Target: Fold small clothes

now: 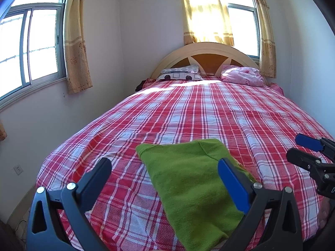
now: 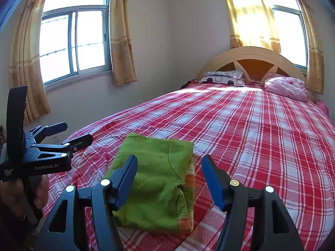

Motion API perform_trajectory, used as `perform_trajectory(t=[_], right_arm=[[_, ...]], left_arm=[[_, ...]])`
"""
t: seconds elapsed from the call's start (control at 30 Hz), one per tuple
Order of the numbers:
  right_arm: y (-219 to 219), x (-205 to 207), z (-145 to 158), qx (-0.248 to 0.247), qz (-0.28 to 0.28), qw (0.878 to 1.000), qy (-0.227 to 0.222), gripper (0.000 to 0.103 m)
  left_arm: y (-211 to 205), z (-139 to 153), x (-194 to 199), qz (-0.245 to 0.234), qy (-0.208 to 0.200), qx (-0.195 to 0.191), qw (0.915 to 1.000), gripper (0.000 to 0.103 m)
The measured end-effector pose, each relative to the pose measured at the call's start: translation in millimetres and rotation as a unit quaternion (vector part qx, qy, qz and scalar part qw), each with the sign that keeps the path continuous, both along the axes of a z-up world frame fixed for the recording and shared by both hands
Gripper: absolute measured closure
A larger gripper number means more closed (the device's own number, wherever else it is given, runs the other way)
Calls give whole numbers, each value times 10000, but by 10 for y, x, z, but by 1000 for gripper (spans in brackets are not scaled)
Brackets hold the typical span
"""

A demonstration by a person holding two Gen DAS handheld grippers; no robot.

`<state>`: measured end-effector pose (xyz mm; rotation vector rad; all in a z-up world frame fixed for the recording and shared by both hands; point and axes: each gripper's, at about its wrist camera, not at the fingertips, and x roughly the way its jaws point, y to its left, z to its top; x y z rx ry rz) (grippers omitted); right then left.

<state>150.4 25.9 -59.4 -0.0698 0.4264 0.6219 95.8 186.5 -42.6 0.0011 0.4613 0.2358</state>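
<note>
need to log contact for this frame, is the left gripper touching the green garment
Apart. The right wrist view shows the left gripper open and off to the side of the green garment, with plaid bedspread visible between them.

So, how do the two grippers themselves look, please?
Both are black plastic frames with silver bolts and blue finger pads. The left gripper carries white "GenRobot_AI" lettering, readable in the right view. The right gripper looks alike. No cables show.
</note>
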Motion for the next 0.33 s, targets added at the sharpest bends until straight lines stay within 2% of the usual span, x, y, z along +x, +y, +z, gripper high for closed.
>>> perform_trajectory(t=[0.2, 0.33], right_arm=[[24, -16, 4, -29, 39, 10000, -14, 38], [32, -26, -10, -47, 50, 10000, 4, 38]], left_arm=[[40, -15, -32, 202, -108, 46, 9997, 0], [33, 6, -42, 175, -184, 59, 9997, 0]])
